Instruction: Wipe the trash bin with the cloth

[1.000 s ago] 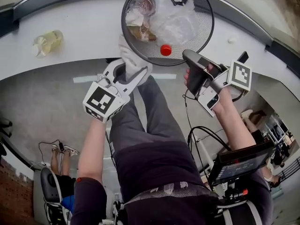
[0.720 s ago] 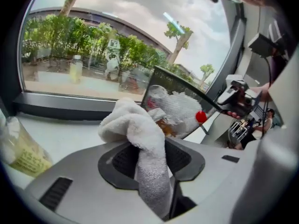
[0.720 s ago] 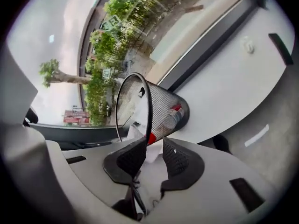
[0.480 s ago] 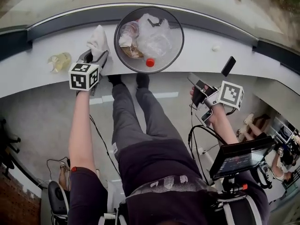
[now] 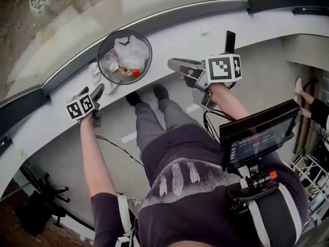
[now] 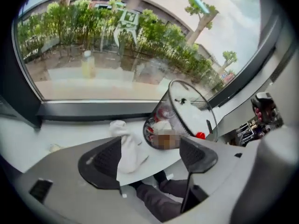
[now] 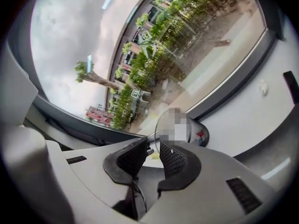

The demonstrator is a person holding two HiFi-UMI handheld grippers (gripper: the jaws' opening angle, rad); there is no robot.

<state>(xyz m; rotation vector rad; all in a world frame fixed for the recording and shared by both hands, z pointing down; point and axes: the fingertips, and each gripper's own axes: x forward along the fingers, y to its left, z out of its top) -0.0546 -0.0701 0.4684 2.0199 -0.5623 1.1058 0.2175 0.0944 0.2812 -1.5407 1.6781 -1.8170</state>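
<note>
The black mesh trash bin (image 5: 125, 57), holding plastic wrap and a red cap, stands on the white ledge (image 5: 169, 40); the left gripper view also shows the bin (image 6: 187, 111). A white cloth (image 5: 96, 74) lies crumpled on the ledge just left of the bin. My left gripper (image 5: 91, 92) sits just short of it, jaws opening wide. In the left gripper view the cloth (image 6: 127, 146) lies free beside the left pad of this gripper (image 6: 150, 144). My right gripper (image 5: 172, 64) hovers right of the bin. Its pads (image 7: 174, 158) stand a narrow gap apart with nothing between them.
A black phone (image 5: 230, 41) and a small white scrap (image 5: 204, 32) lie on the ledge to the right. A dark window frame (image 5: 31, 99) and glass run behind the ledge. The person's legs and shoes (image 5: 132, 98) are below the ledge, a monitor (image 5: 257, 137) at the chest.
The left gripper carried the cloth from the bin's rim to the ledge at its left, then opened and let it go. The right gripper rose toward the bin's right side.
</note>
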